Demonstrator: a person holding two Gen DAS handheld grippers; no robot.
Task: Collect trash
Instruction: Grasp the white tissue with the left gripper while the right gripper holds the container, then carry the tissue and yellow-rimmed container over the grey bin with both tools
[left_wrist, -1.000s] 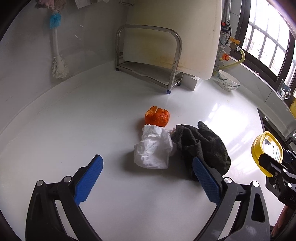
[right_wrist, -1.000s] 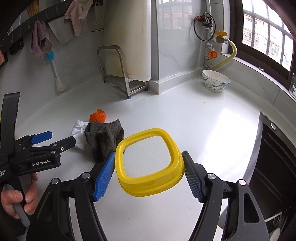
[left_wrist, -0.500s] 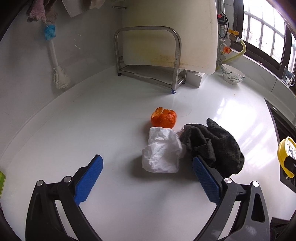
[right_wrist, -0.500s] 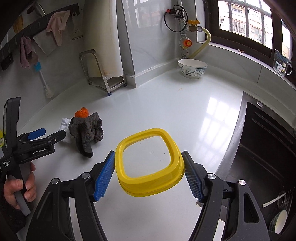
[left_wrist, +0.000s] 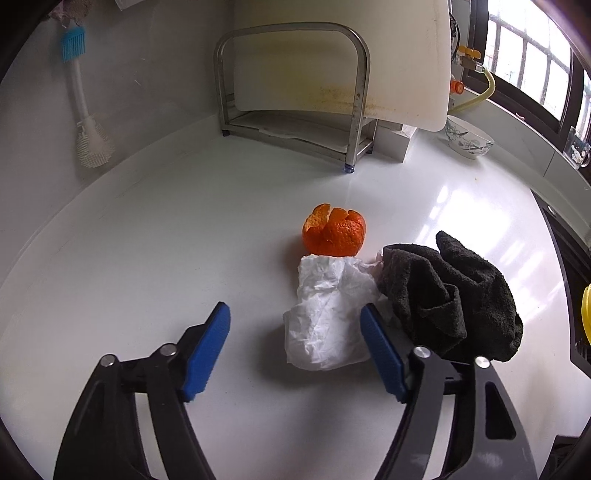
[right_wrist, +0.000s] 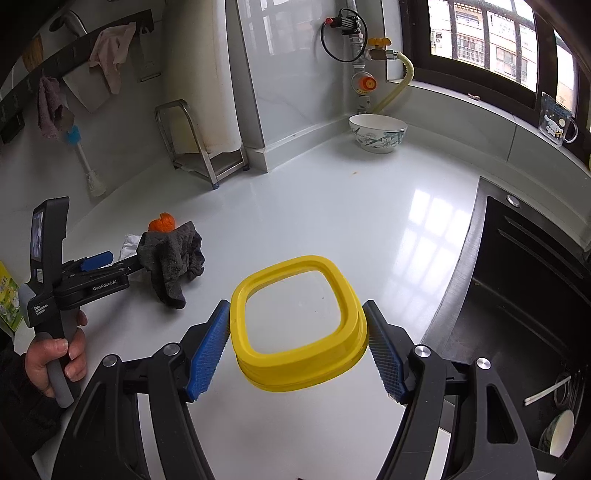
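Left wrist view: the left gripper (left_wrist: 295, 347) has just been narrowing its jaws, still apart, around the near end of a crumpled white tissue (left_wrist: 327, 314) on the white countertop (left_wrist: 147, 240); whether the right pad touches it I cannot tell. Behind the tissue, touching it, sits an orange peel (left_wrist: 334, 230), split open on top. A dark grey cloth (left_wrist: 450, 295) lies bunched beside them and hides the tissue's right edge. Right wrist view: the right gripper (right_wrist: 295, 347) is clamped on a yellow-rimmed container (right_wrist: 299, 325).
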